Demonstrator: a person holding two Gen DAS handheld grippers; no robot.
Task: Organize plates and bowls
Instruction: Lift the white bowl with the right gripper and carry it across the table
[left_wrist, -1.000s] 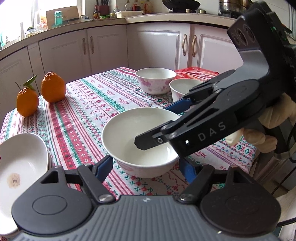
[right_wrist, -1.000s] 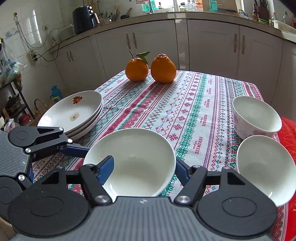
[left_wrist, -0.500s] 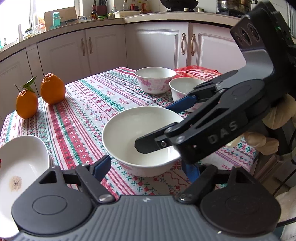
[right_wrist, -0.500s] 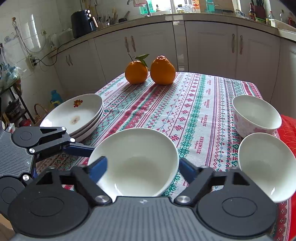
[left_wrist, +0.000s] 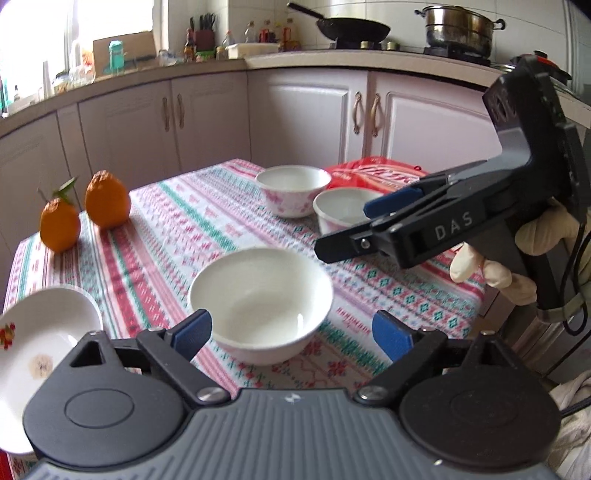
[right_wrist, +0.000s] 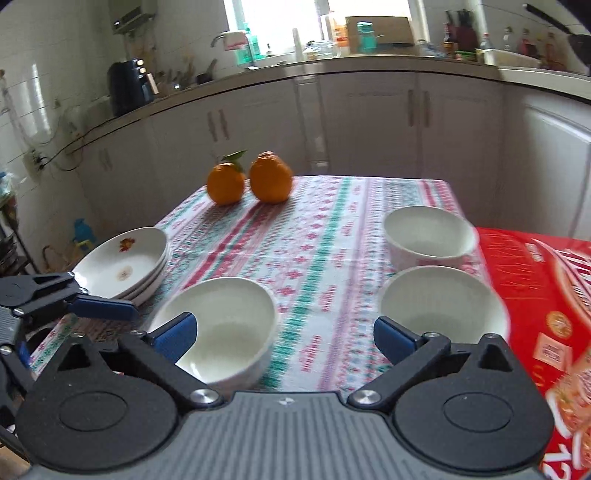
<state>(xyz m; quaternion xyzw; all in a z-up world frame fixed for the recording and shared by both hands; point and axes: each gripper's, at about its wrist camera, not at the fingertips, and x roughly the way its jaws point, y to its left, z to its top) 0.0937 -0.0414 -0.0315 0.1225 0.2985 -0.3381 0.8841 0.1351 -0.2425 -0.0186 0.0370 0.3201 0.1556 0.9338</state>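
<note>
On the tabletop (left_wrist: 258, 206), between both sets of opening, empty jaws: white bowl (left_wrist: 260, 299), rigid, glazed, slippery, breakable, probably best pinched across its thin rim, wall between the pads

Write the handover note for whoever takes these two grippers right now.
Left gripper: jaws opening, astride the near bowl but not touching it.
Right gripper: jaws opening, nothing gripped; only tablecloth between them.
Things: near bowl stands alone on the cloth. Two more bowls, the far bowl and the right bowl, sit side by side next to a red package. Plates are stacked at the left edge.
Done: plates stacked; near bowl set down.
Left: all three bowls are separate; likely nest them into one stack.
</note>
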